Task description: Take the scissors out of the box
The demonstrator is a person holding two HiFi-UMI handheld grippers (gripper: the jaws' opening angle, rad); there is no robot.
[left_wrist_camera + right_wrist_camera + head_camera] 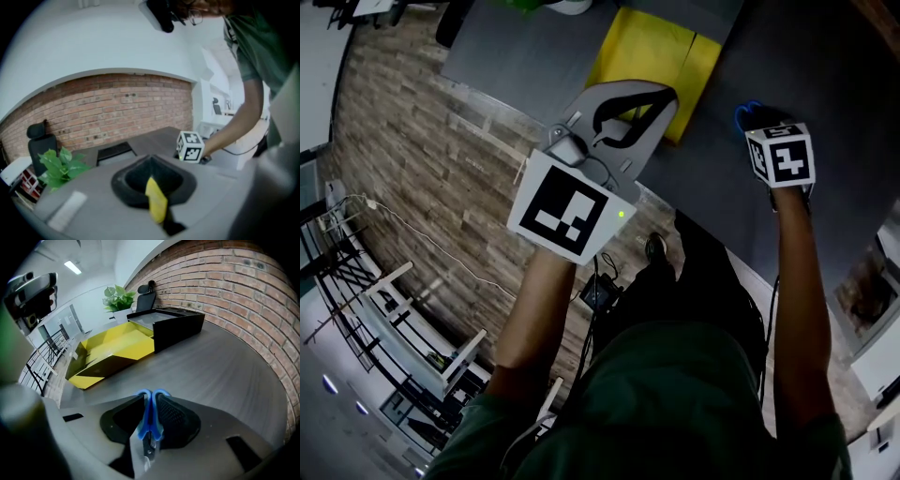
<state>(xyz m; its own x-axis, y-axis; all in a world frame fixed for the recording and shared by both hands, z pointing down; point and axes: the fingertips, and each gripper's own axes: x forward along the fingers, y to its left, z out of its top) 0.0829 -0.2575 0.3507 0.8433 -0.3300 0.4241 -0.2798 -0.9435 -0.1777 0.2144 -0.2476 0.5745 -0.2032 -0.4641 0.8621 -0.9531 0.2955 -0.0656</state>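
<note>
My right gripper [151, 404] is shut on the blue-handled scissors [151, 423], whose handles stick out past the jaws over the grey table [225, 376]. In the head view the scissors [747, 112] show as a blue loop just beyond the right gripper [761, 120], to the right of the open yellow box [652, 56]. That box [110, 350] lies to the left in the right gripper view. My left gripper [630, 111] reaches the box's near edge, and in its own view the left gripper [151, 183] is shut on a yellow flap [156, 204].
A black box [174, 324] stands behind the yellow one. A plant [58, 168] and an office chair [40, 143] are at the table's far side by a brick wall [117, 110]. The table's edge [487, 122] drops to wood flooring with railings at the left.
</note>
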